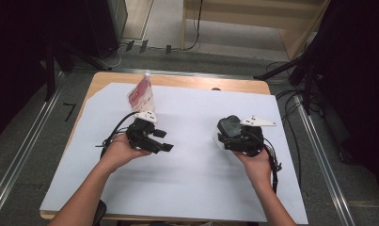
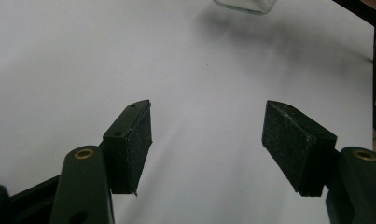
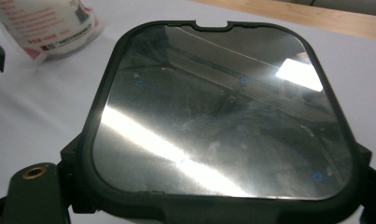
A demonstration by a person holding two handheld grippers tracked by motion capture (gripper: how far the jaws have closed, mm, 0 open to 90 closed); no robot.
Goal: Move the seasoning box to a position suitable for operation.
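Lidded glass container (image 1: 227, 128) sits clamped in the right gripper (image 1: 239, 139), held just above the white sheet (image 1: 192, 179) on the right half of the table. In the right gripper view its dark-rimmed lid (image 3: 223, 116) faces the camera, a rounded square with a glossy panel that mirrors the ceiling lights, and the jaws press on its left and right edges low in the frame. The right hand (image 1: 255, 162) grips that tool from below and behind, with the forearm coming in from the bottom right.

The left gripper (image 1: 159, 141) stands wide open and holds nothing: in the left gripper view both black pads (image 2: 139, 140) hang over bare white sheet with a broad gap between them. It points to the right, toward the other tool, while the left hand (image 1: 121, 150) wraps its body and its cable loops off to the left.

A red and white pouch (image 1: 141, 95) stands near the far left edge of the sheet, just behind the left gripper and well apart from the container. The clear glass base (image 2: 245, 5) of the container peeks in at the top of the left gripper view. The wooden tabletop (image 1: 187, 81) shows beyond the sheet's far edge.
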